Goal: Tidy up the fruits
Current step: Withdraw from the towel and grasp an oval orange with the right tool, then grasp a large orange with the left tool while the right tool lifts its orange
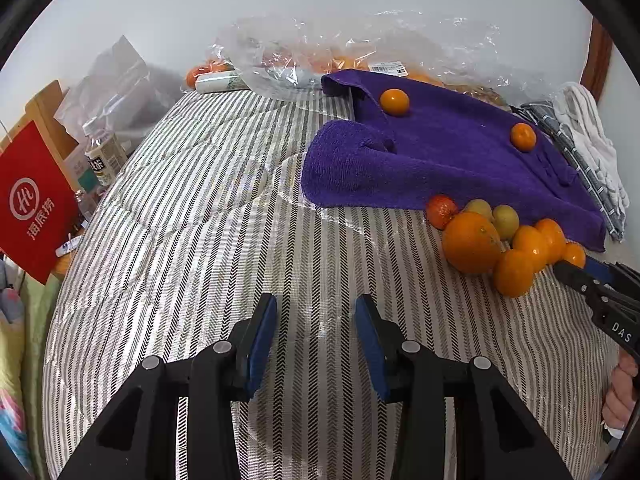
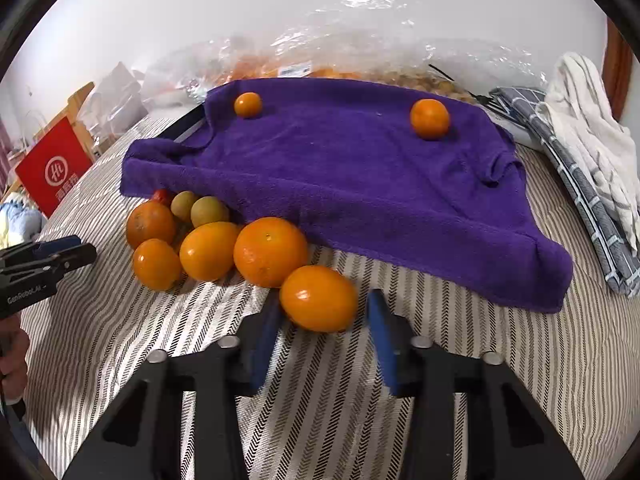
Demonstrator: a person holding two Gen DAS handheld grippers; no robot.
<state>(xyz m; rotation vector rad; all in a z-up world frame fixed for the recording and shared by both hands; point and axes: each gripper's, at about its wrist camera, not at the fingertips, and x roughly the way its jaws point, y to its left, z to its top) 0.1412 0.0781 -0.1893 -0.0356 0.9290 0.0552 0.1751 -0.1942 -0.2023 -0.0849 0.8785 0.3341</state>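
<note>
**Orange between the right jaws at the edge of the fruit pile**

The orange (image 2: 318, 298) nearest the right gripper (image 2: 325, 316) is a slightly flattened oval, its long axis running across the jaws, side to side in the right wrist view. It is glossy, plain orange and a little blurred. It sits on the striped cover (image 2: 440, 360) right at the fingertips, between the two blue pads: the left pad (image 2: 266, 344) touches its side, while a thin gap shows at the right one, so the jaws bracket it without clearly pinching it.

Just beyond and to the gripper's left lies the rest of the pile: a big orange (image 2: 270, 251), three smaller ones and two greenish fruits (image 2: 208, 211) tucked against the edge of a purple towel (image 2: 360, 184). Two small oranges (image 2: 430, 118) rest on the towel further ahead.

The left gripper (image 1: 316, 320) hovers over bare striped cover, jaws spread and empty, with the pile ahead to its right.
</note>
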